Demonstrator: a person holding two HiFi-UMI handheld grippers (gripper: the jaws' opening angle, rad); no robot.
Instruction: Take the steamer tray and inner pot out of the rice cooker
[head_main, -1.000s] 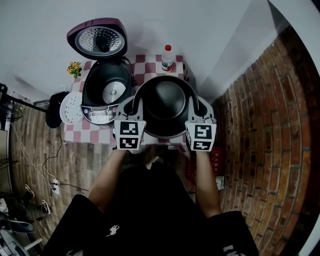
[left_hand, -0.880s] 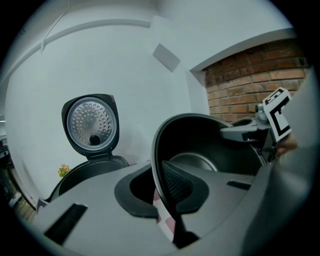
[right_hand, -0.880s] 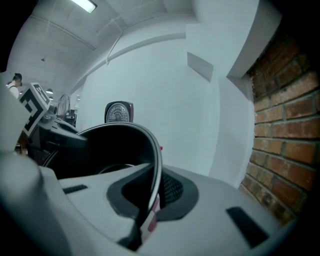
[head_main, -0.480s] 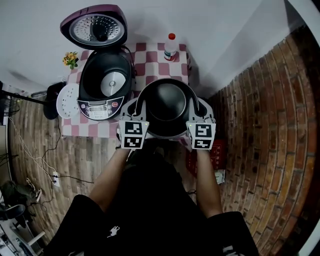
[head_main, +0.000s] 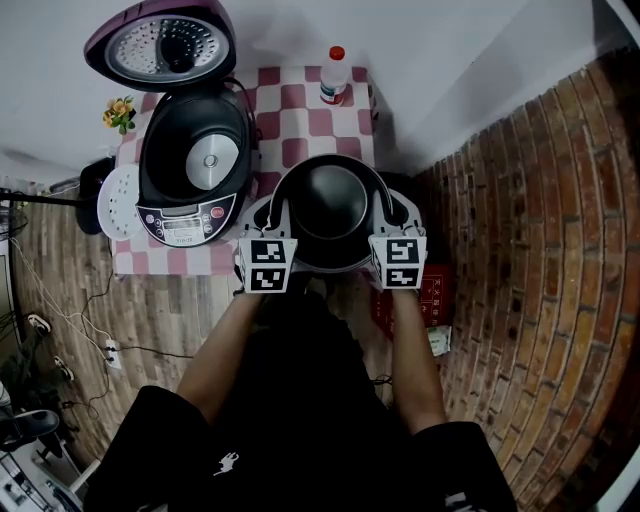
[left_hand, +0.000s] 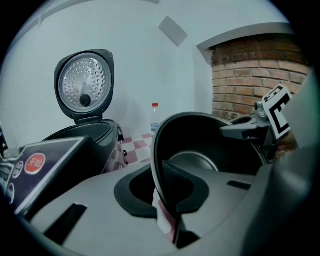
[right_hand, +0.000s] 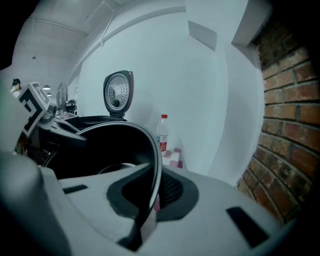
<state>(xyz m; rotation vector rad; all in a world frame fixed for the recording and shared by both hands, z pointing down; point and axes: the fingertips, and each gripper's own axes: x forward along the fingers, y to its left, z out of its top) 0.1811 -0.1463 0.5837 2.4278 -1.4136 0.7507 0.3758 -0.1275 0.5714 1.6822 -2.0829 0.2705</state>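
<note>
The left claw (head_main: 270, 208) and the right claw (head_main: 392, 208), seen from the head view, each pinch one side of the rim of the black inner pot (head_main: 330, 205). The pot is outside the rice cooker (head_main: 190, 165), over the near right part of the desk (head_main: 305, 110) with its checked cloth; I cannot tell whether its base touches the cloth. The cooker stands just left of the pot with its lid (head_main: 165, 45) raised. The white perforated steamer tray (head_main: 112, 200) is just beside the cooker's left side. A red-capped bottle (head_main: 333, 75) stands at the desk's far edge. In the left gripper view, my left claw (left_hand: 167, 200) is closed on the pot's thin rim, with the open cooker (left_hand: 85, 135) behind to the left. In the right gripper view, my right claw (right_hand: 152, 200) is pressed tight on the opposite rim, with the bottle (right_hand: 162, 132) beyond and a brick wall (right_hand: 290, 140) at right.
</note>
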